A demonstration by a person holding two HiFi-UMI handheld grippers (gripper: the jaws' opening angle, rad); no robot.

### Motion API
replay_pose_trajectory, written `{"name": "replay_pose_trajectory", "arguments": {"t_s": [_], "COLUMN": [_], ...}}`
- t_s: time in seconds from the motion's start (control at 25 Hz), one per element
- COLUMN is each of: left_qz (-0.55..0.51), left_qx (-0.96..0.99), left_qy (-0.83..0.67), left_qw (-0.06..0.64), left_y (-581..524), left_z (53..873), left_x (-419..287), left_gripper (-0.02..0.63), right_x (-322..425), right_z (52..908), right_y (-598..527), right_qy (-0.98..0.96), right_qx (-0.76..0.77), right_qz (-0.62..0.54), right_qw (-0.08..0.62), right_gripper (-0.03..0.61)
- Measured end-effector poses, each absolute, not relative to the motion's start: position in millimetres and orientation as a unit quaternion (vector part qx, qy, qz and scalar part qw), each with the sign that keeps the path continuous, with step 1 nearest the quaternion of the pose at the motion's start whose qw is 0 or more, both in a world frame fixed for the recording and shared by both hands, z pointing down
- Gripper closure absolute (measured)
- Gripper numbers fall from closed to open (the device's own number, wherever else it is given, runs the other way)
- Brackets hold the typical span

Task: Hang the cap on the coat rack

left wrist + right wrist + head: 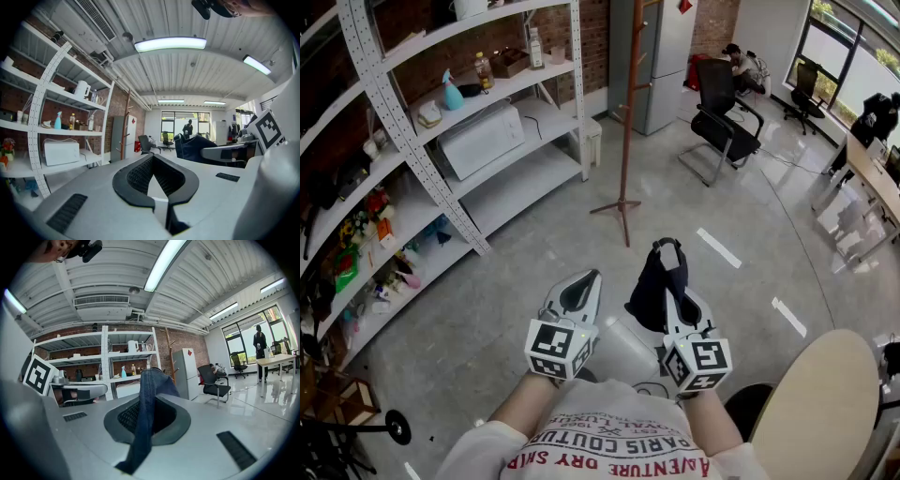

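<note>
1. The floor (pixel 581 225) from the left gripper (pixel 584 281) and the right gripper (pixel 668 248) up to the coat rack (pixel 624 112) is bare.
2. A big full shelf (pixel 412 159) blocks the left side.
3. A fridge (pixel 661 56) stands behind the rack.
4. An office chair (pixel 722 122) stands off to the right.
5. A round table (pixel 820 403) is near the right gripper, which grips the cap (pixel 654 291).

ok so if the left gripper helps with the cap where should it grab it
Probably the loose fabric of the cap hanging left of the right gripper, whose fingers pinch it. That slack faces the left gripper, so come in from the left and pinch the drooping edge; its shut fingers must open first.
</note>
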State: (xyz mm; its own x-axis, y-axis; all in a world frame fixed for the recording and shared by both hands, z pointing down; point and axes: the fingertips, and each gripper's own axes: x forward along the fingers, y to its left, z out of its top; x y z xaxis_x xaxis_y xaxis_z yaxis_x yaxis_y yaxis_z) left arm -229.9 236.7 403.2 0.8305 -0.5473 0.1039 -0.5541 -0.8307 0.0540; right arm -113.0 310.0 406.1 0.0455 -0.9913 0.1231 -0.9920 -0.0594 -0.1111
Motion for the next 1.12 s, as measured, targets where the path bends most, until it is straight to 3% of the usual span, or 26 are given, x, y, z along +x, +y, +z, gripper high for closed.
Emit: {"name": "replay_pose_trajectory", "arguments": {"t_s": [1.12], "left_qz": [0.076], "left_qx": [0.953], "left_qy": [-0.285], "left_qw": [0.071], "left_y": [207.8], "left_z": [434.9], "left_x": [-207.8], "left_gripper": [0.607], "right_x": [-90.6], "right_z": [442.9], "right_y": [286.4], "right_qy": [-0.676], "right_qx": [0.722], "right_qz": [0.145], "right_qw": [0.006], "right_gripper": [0.561]}}
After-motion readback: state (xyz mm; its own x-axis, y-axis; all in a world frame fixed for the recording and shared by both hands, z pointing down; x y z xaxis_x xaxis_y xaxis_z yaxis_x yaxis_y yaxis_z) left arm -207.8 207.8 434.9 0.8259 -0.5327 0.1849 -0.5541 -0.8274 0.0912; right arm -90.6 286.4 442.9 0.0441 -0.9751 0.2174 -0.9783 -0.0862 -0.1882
